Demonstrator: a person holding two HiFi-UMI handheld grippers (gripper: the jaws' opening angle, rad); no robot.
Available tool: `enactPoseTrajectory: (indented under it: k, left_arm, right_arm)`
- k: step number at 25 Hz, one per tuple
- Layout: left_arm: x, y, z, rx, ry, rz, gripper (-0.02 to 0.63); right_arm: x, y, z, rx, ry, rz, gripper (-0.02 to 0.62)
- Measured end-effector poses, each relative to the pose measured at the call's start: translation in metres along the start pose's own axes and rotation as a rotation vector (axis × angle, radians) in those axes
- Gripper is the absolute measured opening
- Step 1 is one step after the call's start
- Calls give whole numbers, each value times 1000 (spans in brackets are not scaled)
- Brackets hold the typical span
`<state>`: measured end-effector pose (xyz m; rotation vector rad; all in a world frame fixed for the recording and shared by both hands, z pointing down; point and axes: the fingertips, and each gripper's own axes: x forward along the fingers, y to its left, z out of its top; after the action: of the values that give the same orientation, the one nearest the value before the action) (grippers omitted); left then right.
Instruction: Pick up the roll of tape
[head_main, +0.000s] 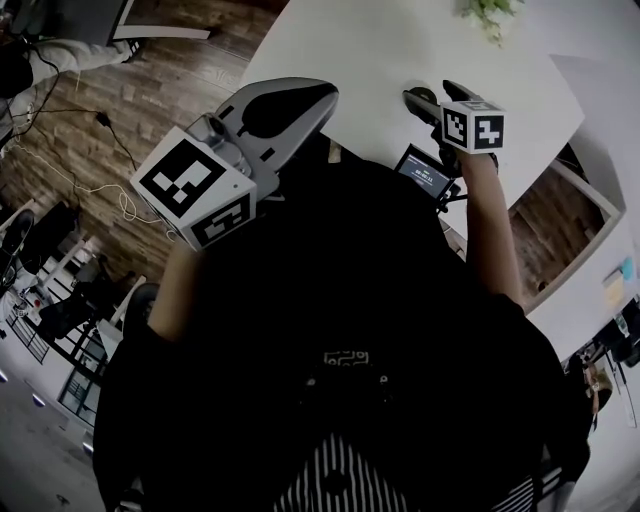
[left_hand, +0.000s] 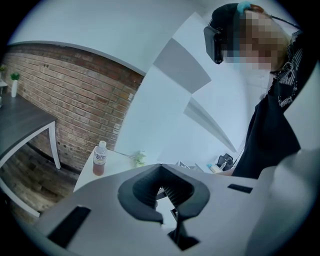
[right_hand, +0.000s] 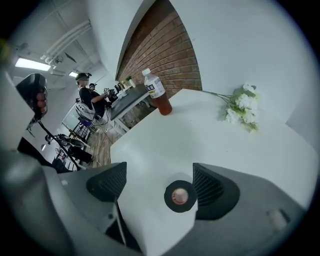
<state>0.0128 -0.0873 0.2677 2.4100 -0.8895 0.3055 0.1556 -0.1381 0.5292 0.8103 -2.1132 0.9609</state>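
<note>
So the right tongs (right_hand: 160, 176) are spread wide astride the roll of tape (right_hand: 180, 196) for gripping, left tongs (left_hand: 169, 216) held shut, empty, away from it

The bottle label (right_hand: 155, 90) and small screen (head_main: 424, 172) are unreadable

A black roll of tape (right_hand: 180, 196) with a reddish core lies flat on the white worktop (right_hand: 210, 145), close to its near edge.

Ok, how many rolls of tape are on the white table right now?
1. The roll of tape lies flat on the white table, between the open jaws of the right hand-held gripper. Parts of the table are hidden, so there may be others.
</note>
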Motion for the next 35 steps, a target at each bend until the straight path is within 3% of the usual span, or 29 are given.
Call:
enactPoseTrajectory:
  k: [5,10,21,23,27,31,35]
  left_arm:
    - [1,-1,-5,-5,8,2,4]
    - [2,0,-4,-7,6,13,4]
    - [-12,4,-11,-10,16,64,4]
    - [-14,2,-12,-9,15,65,3]
    - [-17,-2,-17,5,21,70,3]
    - [-23,-6,-21,5,12,85,4]
    - [-23,-9,-22,11,-1,93,3]
  right_arm:
    - [13,-9,-22,-130,109,-78,414]
    - [25,-35,-37,-31,158,-101,414]
    - [56,-56,-74,-118,326,-154,413]
    - [60,-56,-80,-165,340,-174,410]
    - [62,-48,-91,-358,383,-224,393]
    - [58,-52,-96,-286,392,-207,351]
    - [61,-55,-94,-307,385,-198,348]
